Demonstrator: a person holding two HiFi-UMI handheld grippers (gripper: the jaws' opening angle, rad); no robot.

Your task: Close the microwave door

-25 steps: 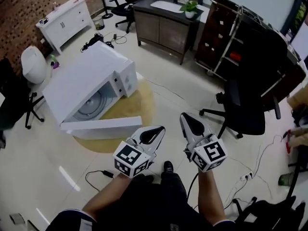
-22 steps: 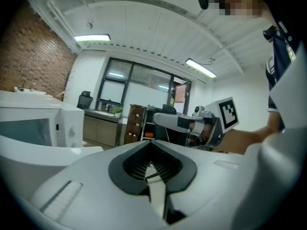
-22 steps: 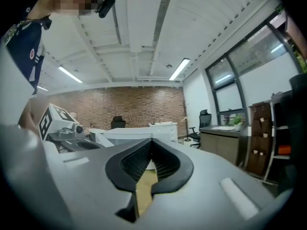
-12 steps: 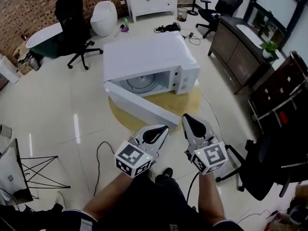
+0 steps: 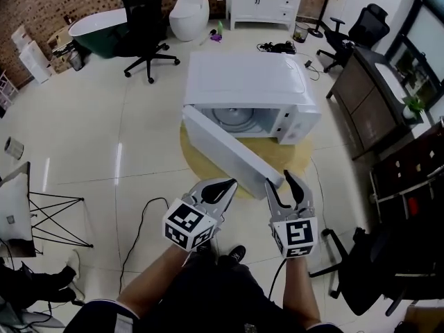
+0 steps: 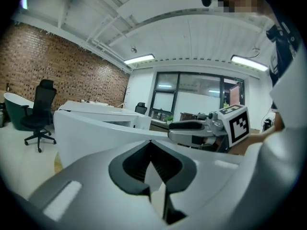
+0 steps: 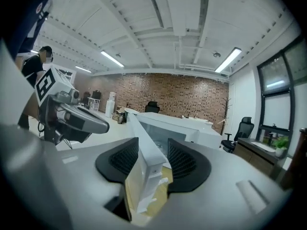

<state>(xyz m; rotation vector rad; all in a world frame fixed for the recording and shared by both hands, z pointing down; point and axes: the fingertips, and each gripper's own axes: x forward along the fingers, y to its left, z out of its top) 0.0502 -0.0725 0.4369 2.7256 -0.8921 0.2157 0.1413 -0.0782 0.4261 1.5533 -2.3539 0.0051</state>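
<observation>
- The white microwave (image 5: pixel 243 82) sits on a round yellowish base (image 5: pixel 300 159) on the pale tiled floor, ahead of you in the head view.
- Its door (image 5: pixel 229 151) stands open. It is hinged at the left of the cavity and swung out toward you at a slant. The free end reaches your right gripper (image 5: pixel 279 179).
- The turntable (image 5: pixel 232 116) is visible inside the open cavity.
- The jaws of your right gripper have just been opening and now stand wide apart. In the right gripper view the free edge of the door stands upright between the two ribbed pads (image 7: pixel 184 159). A gap shows on the right pad's side. The door face runs close along the left pad, and contact there cannot be confirmed. No clamping on the door is seen.
- Your left gripper (image 5: pixel 225 186) has its jaws clenched together with nothing between them. It is just beside the right gripper, on the near side of the door. It points up and to the right toward the door, apart from it.
- A black cable (image 5: pixel 139 220) lies on the floor to the left of your left arm.
- Farther back stand a black office chair (image 5: pixel 146 19), a dark bathtub (image 5: pixel 90 26) and a white cabinet (image 5: pixel 263 2) before a brick wall.
- A dark sideboard (image 5: pixel 374 96) stands at the right.
</observation>
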